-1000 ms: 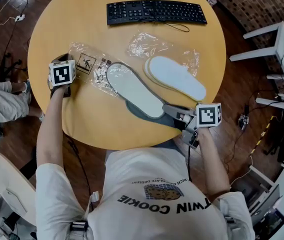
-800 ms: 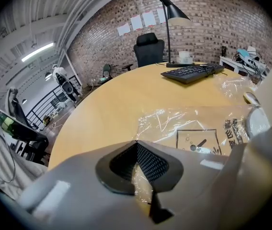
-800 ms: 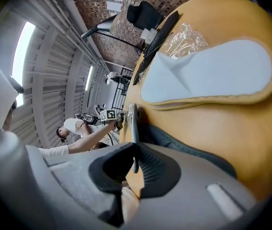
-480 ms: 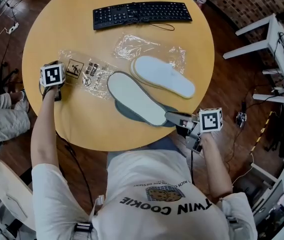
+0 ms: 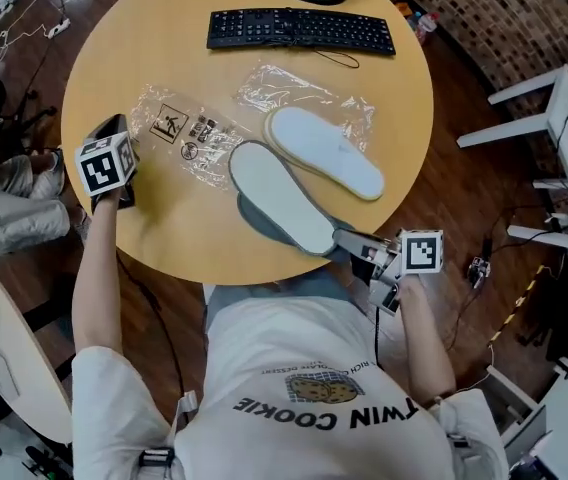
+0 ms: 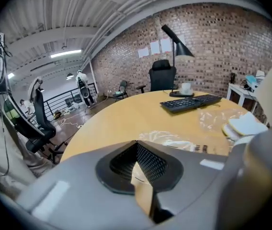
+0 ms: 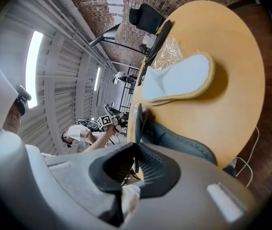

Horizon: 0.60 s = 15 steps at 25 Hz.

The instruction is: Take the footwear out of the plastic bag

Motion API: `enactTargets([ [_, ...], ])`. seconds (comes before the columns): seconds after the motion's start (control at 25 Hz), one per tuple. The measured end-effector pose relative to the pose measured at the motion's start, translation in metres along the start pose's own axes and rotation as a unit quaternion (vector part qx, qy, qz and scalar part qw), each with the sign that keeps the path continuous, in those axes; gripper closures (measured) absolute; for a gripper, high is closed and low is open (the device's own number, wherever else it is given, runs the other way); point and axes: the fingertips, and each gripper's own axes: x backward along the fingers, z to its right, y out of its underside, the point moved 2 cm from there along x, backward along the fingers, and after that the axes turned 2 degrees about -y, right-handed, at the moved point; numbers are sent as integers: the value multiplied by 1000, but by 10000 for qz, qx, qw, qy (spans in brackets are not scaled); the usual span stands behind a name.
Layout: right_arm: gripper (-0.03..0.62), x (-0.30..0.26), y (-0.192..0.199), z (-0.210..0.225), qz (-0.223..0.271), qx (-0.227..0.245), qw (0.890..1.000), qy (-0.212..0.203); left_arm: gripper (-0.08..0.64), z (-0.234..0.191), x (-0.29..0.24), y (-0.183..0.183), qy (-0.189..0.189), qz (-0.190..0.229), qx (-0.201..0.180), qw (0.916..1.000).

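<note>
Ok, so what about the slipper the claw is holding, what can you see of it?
The slipper is long and flat, with its white side up and a grey part peeking out underneath. It looks like soft fabric. It lies slanted on the round wooden table, out of the clear plastic bag, with its far tip right by the bag's edge. The right claw is shut on its near end, at the table's edge.

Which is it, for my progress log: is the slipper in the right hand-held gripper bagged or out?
Out: the slipper lies bare on the table, the printed bag flat and empty beside its toe.
</note>
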Motion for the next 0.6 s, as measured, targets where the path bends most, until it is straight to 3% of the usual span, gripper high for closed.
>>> enactTargets([
  [0.16,565,0,-2,-1,-165,82,9996,-231,554,91,61,23,839,150,-85,9963],
  [0.32,565,-2,0,-2,-178,-17,9995,-276,554,176,87,54,1578,-3,-329,9869],
  [0.44,565,3,6,4,-218,42,9994,-275,554,205,82,77,1673,-208,-357,9850],
  [0.6,565,4,12,7,-228,23,9993,-300,554,214,69,95,1615,-441,-548,9844],
])
